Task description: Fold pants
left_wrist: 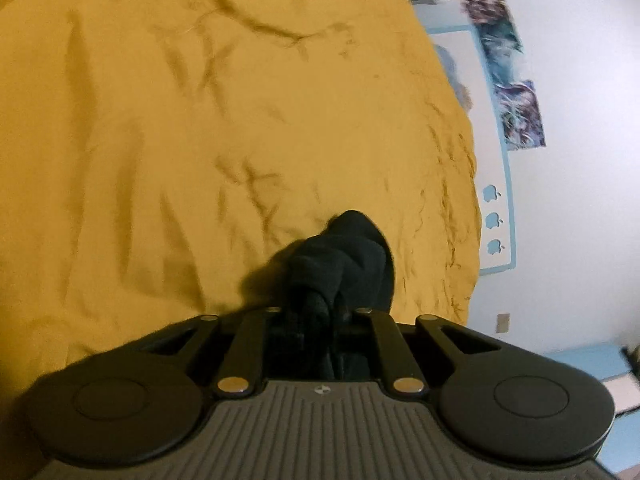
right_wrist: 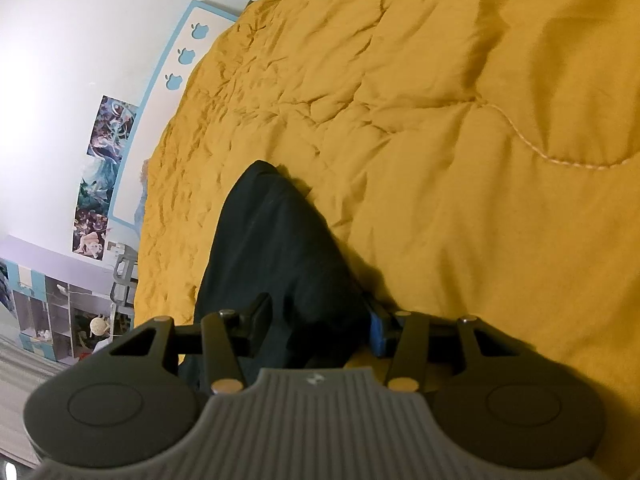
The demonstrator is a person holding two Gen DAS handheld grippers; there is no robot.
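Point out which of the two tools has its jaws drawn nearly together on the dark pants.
The left tool: its jaws pinch a thin bunch of the pants. The right tool stands much wider around a thick fold.

A rumpled mustard-yellow quilt [right_wrist: 460, 160] covers the bed, with dark pants [right_wrist: 276, 248] lying on it.

Dark pants [left_wrist: 340, 264] bunch between the left gripper's [left_wrist: 320, 312] fingers, hiding both fingertips; between the right gripper's [right_wrist: 320, 320] fingers, the pants [right_wrist: 276, 248] run behind its body, out of sight
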